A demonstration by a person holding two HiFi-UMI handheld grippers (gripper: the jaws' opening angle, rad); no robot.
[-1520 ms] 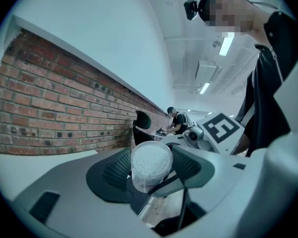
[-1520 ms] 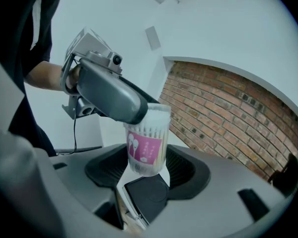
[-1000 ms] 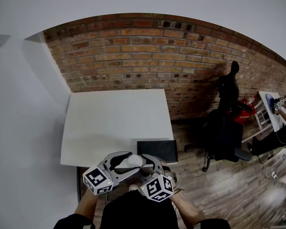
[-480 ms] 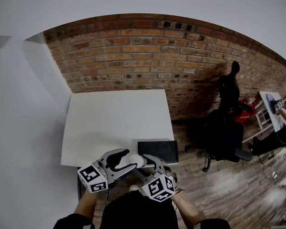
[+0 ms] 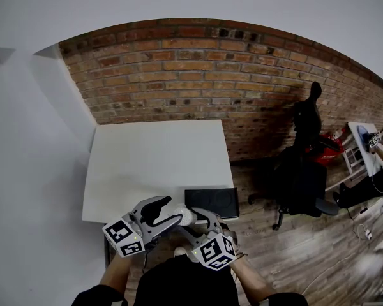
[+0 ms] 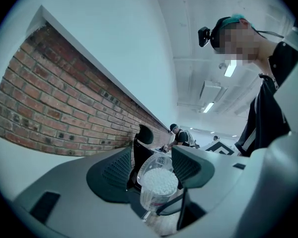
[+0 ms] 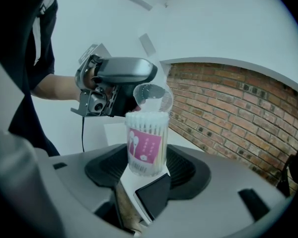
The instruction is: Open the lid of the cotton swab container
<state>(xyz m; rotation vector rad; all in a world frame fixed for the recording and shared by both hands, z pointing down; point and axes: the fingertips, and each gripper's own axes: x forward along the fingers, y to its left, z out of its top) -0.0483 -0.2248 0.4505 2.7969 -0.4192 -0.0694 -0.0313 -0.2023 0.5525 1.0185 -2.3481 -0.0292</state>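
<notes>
Altogether one container [image 7: 146, 148]; one lid [image 7: 153, 97]

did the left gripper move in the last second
Yes. In the head view the left gripper has shifted left, toward the white table's front-left corner.

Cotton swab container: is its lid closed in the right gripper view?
No, the clear lid stands raised above the exposed swab tips.
</notes>
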